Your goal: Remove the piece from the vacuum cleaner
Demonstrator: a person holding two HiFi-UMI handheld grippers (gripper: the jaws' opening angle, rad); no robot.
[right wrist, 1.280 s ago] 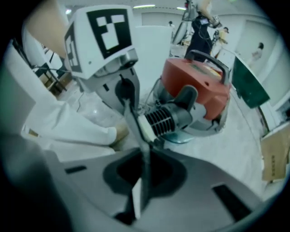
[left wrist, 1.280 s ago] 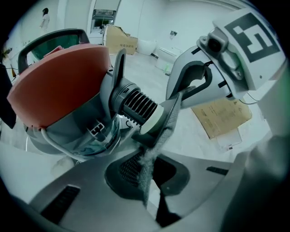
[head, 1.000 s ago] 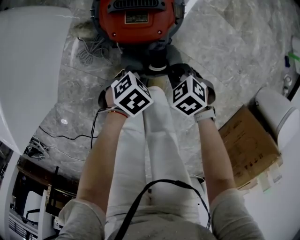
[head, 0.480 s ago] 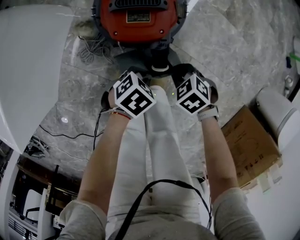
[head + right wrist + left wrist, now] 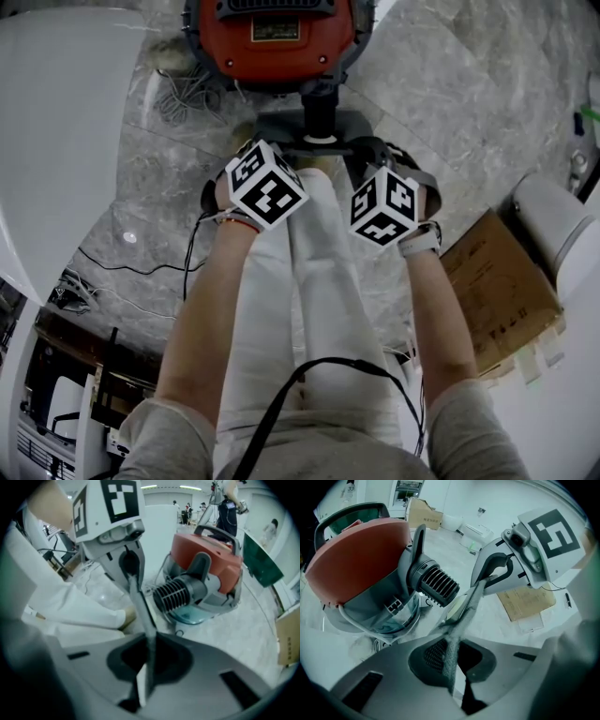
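Observation:
The red vacuum cleaner (image 5: 272,37) stands on the floor ahead of me, with a black ribbed hose socket (image 5: 436,583) jutting from its grey front. A flat grey piece (image 5: 314,127) lies across in front of that socket. My left gripper (image 5: 450,639) is shut on one end of it and my right gripper (image 5: 150,641) is shut on the other. In both gripper views the piece shows edge-on as a thin grey strip (image 5: 138,597) running from one gripper's jaws to the other's. In the head view the marker cubes hide both sets of jaws.
A white cable (image 5: 183,98) lies coiled on the marble floor left of the vacuum. A flattened cardboard box (image 5: 497,291) lies at the right, by white units (image 5: 553,225). A large white panel (image 5: 56,141) fills the left. My own legs (image 5: 309,281) are between my arms.
Both grippers have drawn back toward me with the grey piece between them. The gap between the piece and the red vacuum body has widened. Both stay shut.

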